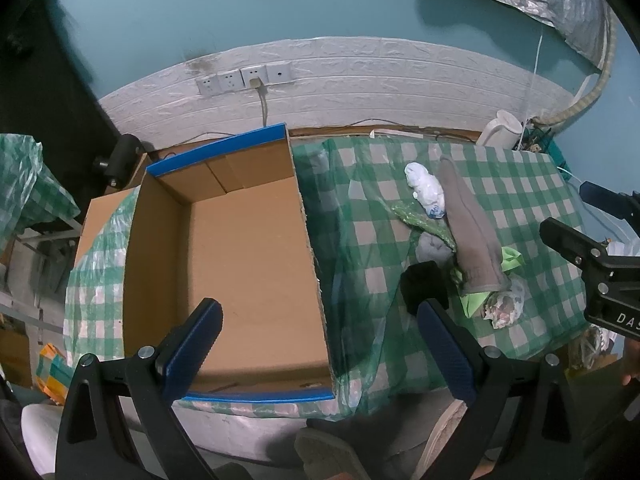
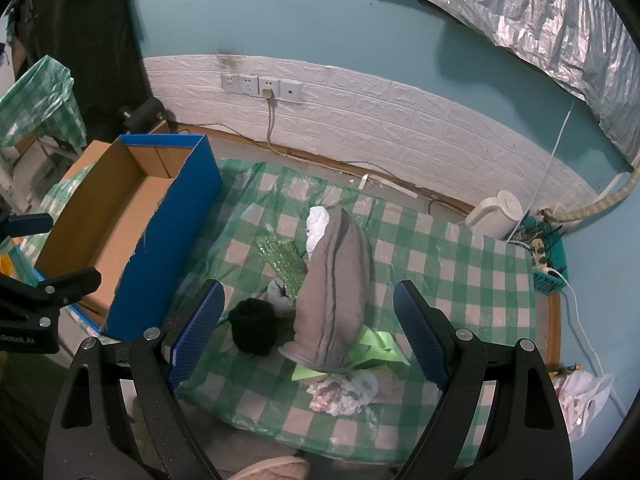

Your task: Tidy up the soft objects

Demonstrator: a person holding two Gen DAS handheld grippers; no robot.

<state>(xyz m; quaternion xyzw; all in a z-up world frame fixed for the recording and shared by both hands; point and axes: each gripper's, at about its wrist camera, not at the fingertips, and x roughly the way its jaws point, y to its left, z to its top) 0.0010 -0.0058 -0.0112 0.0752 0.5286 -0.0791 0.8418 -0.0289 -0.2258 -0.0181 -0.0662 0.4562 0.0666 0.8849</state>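
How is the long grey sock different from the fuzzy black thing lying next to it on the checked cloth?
The long grey fabric sock is stretched out and pale with darker stripes; the fuzzy black bundle is bunched into a compact, plain dark lump. The sock is clearly the larger and lies over a bright green sheet, while the black bundle rests on the green checked tablecloth. Both look soft, and neither gripper holds either.

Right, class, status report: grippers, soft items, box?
Left gripper open, right gripper open. Grey sock on pile, untouched. Cardboard box empty.
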